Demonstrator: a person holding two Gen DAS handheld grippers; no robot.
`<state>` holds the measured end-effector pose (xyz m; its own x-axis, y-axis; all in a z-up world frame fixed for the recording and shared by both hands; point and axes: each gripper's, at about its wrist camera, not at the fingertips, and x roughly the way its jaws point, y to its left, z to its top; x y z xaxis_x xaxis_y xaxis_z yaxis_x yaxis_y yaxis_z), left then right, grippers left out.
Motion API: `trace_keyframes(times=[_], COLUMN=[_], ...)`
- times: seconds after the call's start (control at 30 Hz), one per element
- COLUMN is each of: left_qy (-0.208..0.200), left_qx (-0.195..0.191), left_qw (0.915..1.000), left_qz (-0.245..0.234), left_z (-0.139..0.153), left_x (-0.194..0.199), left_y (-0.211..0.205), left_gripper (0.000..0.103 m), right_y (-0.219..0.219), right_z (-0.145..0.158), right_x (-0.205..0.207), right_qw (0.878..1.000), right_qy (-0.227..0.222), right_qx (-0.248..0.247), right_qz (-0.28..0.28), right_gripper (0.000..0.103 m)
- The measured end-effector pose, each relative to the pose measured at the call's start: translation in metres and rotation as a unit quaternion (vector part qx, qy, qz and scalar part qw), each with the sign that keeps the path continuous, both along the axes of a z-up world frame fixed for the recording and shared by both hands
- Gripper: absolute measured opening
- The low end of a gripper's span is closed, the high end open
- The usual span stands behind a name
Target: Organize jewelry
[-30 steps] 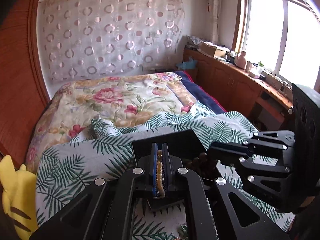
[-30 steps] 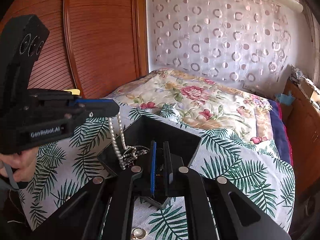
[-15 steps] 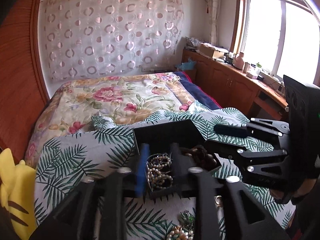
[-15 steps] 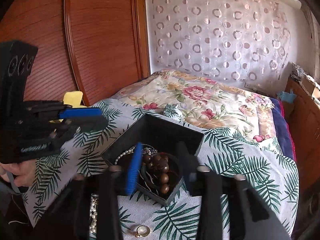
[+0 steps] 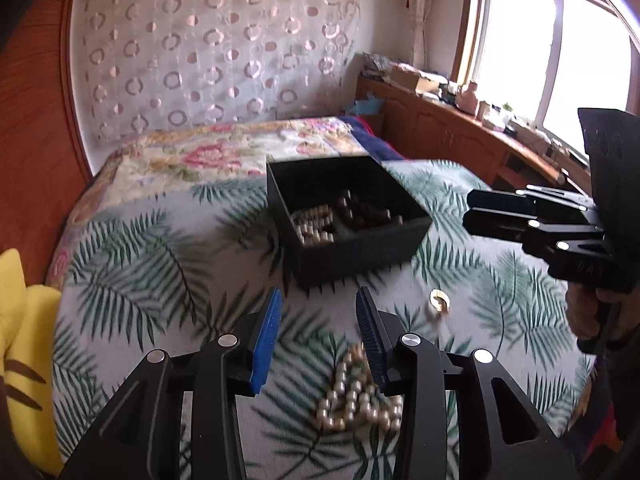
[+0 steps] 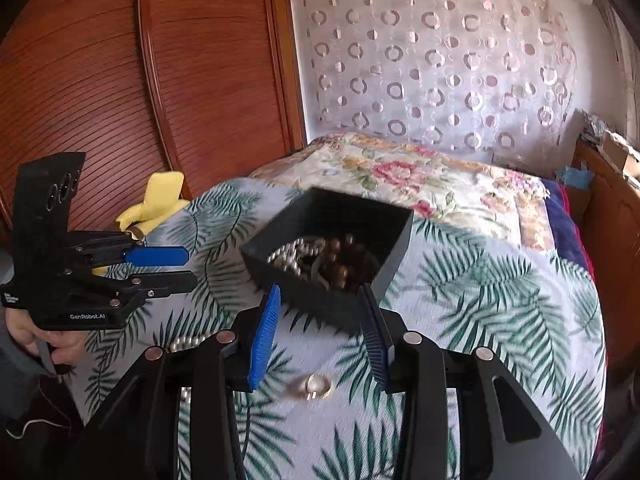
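A black open box (image 5: 352, 256) stands on the palm-leaf sheet, holding a pearl strand (image 5: 312, 226) and brown beads (image 5: 360, 212). My left gripper (image 5: 318, 312) hovers short of the box, its jaws opening with nothing between them. Just below its right finger, a second pearl necklace (image 5: 360, 396) lies in a heap. A gold ring (image 5: 439, 305) lies to the right of it. My right gripper (image 6: 320, 308) is open and empty in front of the box (image 6: 394, 260), above the ring (image 6: 312, 386). Each gripper shows in the other's view, the right gripper (image 5: 468, 210) and the left gripper (image 6: 190, 268).
A yellow plush toy (image 5: 24, 344) sits at the bed's left edge by the wooden wardrobe (image 6: 120, 80). A floral quilt (image 5: 224, 156) covers the far half of the bed. A cluttered wooden counter (image 5: 460, 120) runs under the window on the right.
Both grippers were shut over the box, left on the pearl strand, right on brown beads. They opened, the jewelry dropped into the box, and both drew back toward the near edge.
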<state>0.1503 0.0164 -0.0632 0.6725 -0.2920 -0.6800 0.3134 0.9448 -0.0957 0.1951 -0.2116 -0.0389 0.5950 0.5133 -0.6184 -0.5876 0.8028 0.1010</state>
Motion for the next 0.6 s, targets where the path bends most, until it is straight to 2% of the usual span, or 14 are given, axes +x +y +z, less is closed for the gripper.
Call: trace_keyframes(times=[0.2, 0.47, 0.6], left_qy=[0.023, 0.052, 0.062], left_qx=[0.017, 0.031, 0.052], left_qw=[0.9995, 0.9977, 0.9962], left_qz=[-0.015, -0.031, -0.032], left_z=[-0.02, -0.041, -0.049], left_x=[-0.012, -0.02, -0.02], left_y=[0.001, 0.0, -0.002], left_gripper=[0.037, 0.024, 0.021], right_y=[-0.002, -0.001, -0.002], right_z=[-0.02, -0.035, -0.035], right_x=[-0.016, -0.035, -0.04], right_qw=[1.0, 0.999, 0.999], right_qy=[0.017, 0.023, 0.025], right_qx=[-0.017, -0.032, -0.025], right_qz=[-0.002, 0.005, 0.008], right_gripper=[0.043, 0.043, 0.043])
